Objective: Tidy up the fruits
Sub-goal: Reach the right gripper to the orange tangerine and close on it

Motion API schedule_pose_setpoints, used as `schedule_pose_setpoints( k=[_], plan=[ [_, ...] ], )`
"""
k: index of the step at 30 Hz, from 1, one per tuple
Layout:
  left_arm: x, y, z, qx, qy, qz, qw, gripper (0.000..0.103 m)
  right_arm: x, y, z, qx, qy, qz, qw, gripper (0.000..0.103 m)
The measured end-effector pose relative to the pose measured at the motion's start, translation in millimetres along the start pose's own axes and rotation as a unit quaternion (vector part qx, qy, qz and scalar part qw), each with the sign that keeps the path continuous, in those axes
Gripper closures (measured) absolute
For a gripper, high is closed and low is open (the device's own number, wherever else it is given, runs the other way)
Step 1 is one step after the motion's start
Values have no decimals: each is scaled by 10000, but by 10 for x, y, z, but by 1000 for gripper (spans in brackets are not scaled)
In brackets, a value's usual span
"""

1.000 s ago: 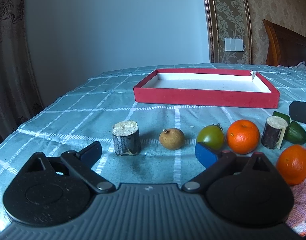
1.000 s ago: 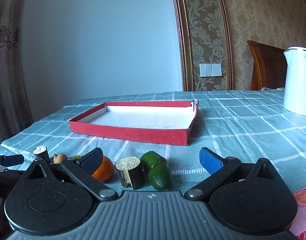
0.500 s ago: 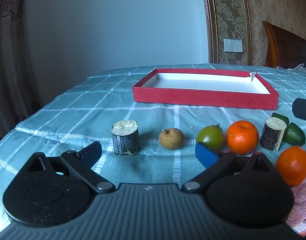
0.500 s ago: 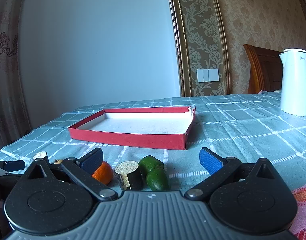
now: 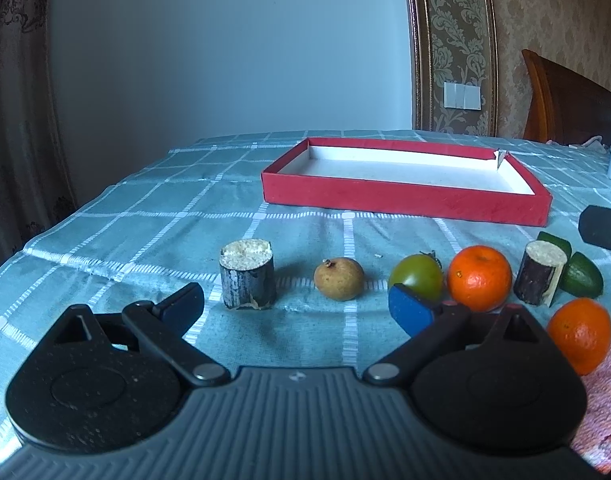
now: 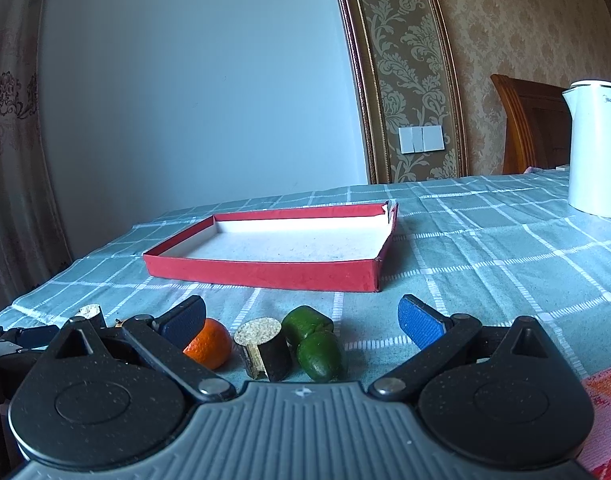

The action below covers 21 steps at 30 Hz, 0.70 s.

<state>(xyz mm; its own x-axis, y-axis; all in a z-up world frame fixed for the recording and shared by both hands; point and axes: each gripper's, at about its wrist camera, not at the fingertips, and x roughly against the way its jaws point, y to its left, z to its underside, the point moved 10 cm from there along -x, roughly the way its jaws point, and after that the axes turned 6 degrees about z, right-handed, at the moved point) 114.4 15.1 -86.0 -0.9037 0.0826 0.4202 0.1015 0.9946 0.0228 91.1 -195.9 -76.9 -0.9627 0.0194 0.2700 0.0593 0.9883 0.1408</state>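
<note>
In the left wrist view a row lies on the checked cloth: a dark sugarcane stub point(image 5: 247, 275), a small brown fruit point(image 5: 339, 279), a green tomato point(image 5: 416, 279), an orange point(image 5: 480, 278), a second stub point(image 5: 539, 273), green fruit pieces point(image 5: 581, 275) and another orange point(image 5: 581, 334). The empty red tray point(image 5: 405, 199) sits behind them. My left gripper point(image 5: 295, 306) is open, just short of the row. My right gripper point(image 6: 301, 318) is open and empty, with an orange point(image 6: 208, 345), a stub point(image 6: 263, 349) and green pieces point(image 6: 318, 354) between its fingers' span; the tray point(image 6: 265, 270) lies beyond.
A white kettle point(image 6: 597, 148) stands at the far right of the table. A pink patterned cloth point(image 5: 601, 396) lies at the near right edge. A wooden chair back point(image 6: 529, 124) and the wall are behind. The table's left edge drops off by a curtain.
The right gripper has tilted and drawn back slightly, so the fruits sit lower and nearer in its view. The left gripper has barely moved.
</note>
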Motion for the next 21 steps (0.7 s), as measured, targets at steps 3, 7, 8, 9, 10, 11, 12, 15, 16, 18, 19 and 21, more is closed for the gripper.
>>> schedule_pose_setpoints(
  k=[3, 7, 8, 9, 10, 11, 12, 15, 16, 18, 19, 21],
  plan=[
    [2, -3, -2, 23, -19, -14, 10000, 4, -7, -11, -3, -32, 10, -2, 10000, 0],
    [16, 9, 1, 43, -64, -86, 9999, 4, 51, -14, -32, -46, -117, -118, 9999, 0],
    [20, 10, 0, 48, -80, -98, 9999, 4, 64, -4, -31, 10, -105, -116, 9999, 0],
    [22, 12, -1, 52, -90, -106, 9999, 4, 78, 2, -28, 52, -74, -98, 9999, 0],
    [24, 9, 0, 54, -89, -108, 9999, 4, 100, 14, -29, 84, -55, -116, 9999, 0],
    [24, 10, -1, 58, -86, -106, 9999, 4, 130, 30, -36, 114, -53, -162, 9998, 0],
    [26, 13, -1, 67, -87, -106, 9999, 4, 164, 48, -49, 143, -62, -193, 9997, 0],
    [31, 11, -1, 78, -93, -111, 9999, 4, 266, 110, -110, 315, -161, -200, 9992, 0],
    [32, 11, -1, 81, -96, -108, 9999, 4, 289, 132, -131, 402, -194, -182, 9988, 0],
    [33, 12, -3, 95, -102, -108, 9998, 4, 291, 169, -146, 515, -172, -159, 9984, 0],
    [35, 15, -5, 107, -106, -109, 9998, 4, 281, 177, -144, 543, -146, -143, 9983, 0],
    [39, 15, -5, 115, -118, -95, 9998, 4, 258, 176, -133, 560, -108, -104, 9983, 0]
  ],
)
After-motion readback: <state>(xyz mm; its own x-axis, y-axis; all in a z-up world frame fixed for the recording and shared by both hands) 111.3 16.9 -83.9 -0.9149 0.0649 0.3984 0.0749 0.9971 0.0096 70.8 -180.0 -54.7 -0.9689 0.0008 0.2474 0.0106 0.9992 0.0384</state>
